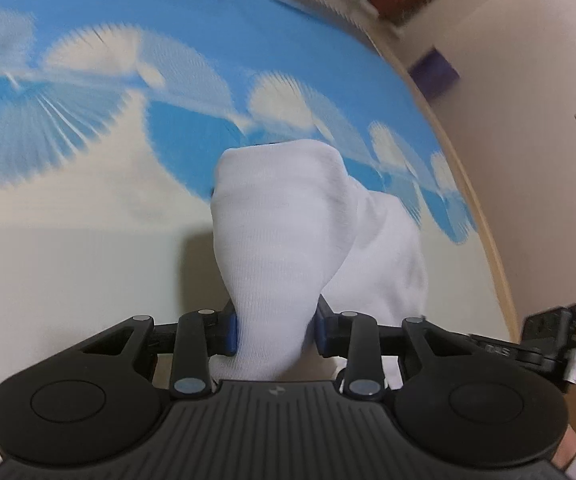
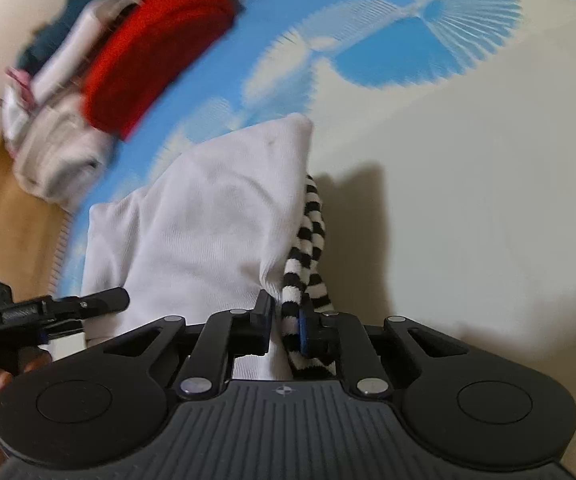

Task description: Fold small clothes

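Note:
A white sock (image 1: 288,232) hangs bunched between the blue pads of my left gripper (image 1: 275,330), which is shut on it above the blue and cream patterned cloth (image 1: 87,184). In the right wrist view my right gripper (image 2: 283,328) is shut on the white sock (image 2: 207,232) together with a black-and-white striped sock (image 2: 308,256). The striped sock hangs along the white sock's right edge. The left gripper's body (image 2: 27,312) shows at the left edge of the right wrist view, close beside the white sock.
A pile of clothes lies at the far edge of the cloth: a red knit item (image 2: 155,52), white and beige pieces (image 2: 55,152) and something teal. A wooden edge (image 1: 484,216) borders the cloth on the right, with a wall beyond.

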A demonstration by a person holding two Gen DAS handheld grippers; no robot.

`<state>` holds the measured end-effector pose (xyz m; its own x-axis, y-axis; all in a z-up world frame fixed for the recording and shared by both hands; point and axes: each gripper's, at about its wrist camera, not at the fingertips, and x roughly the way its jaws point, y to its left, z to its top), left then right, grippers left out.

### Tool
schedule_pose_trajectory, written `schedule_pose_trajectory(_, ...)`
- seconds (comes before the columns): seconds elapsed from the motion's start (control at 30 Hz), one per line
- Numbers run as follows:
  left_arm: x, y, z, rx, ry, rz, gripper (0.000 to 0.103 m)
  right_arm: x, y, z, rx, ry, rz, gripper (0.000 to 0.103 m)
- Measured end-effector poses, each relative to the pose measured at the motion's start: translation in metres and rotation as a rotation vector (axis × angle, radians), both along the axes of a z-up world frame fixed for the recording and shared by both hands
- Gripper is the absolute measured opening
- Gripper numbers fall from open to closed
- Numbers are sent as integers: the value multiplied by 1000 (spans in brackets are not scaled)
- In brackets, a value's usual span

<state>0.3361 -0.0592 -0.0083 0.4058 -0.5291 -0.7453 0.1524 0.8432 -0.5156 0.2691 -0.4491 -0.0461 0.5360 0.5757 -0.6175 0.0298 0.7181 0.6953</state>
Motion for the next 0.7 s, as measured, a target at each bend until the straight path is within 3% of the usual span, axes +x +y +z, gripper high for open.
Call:
schedule_pose_trajectory(0.07, 5, 25, 6, 8, -17, 45, 40, 11, 16, 7, 14, -47, 22, 9)
schedule_pose_trajectory(0.17, 10, 55, 9, 28, -27, 128, 56, 30, 45, 15, 18, -92, 39, 7)
schedule_pose_trajectory(0.23, 8, 67, 11, 84, -41, 165, 56, 45, 60, 14, 4, -99, 27, 7)
schedule_pose_trajectory(0.37, 2, 73, 7, 75, -5, 78, 56, 66, 78, 4, -64, -63, -13, 7)
schedule_pose_trajectory(0.43, -5, 66, 3, 106, 1, 5, 56, 71, 84, 1, -106, -54, -28, 7)
schedule_pose_trajectory(0.5, -12, 57, -12, 188, 29, -73, 56, 71, 84, -6, -125, -15, -43, 7)
schedule_pose_trajectory(0.57, -19, 47, -34, 339, 61, -113, 66, 69, 83, -11, -131, 7, -58, 8)
schedule_pose_trajectory(0.6, -19, 47, -39, 346, 76, -107, 66, 68, 82, -12, -126, 9, -59, 9)
schedule_pose_trajectory(0.7, -20, 59, -28, 270, 71, -63, 65, 58, 81, -7, -119, 8, -55, 20)
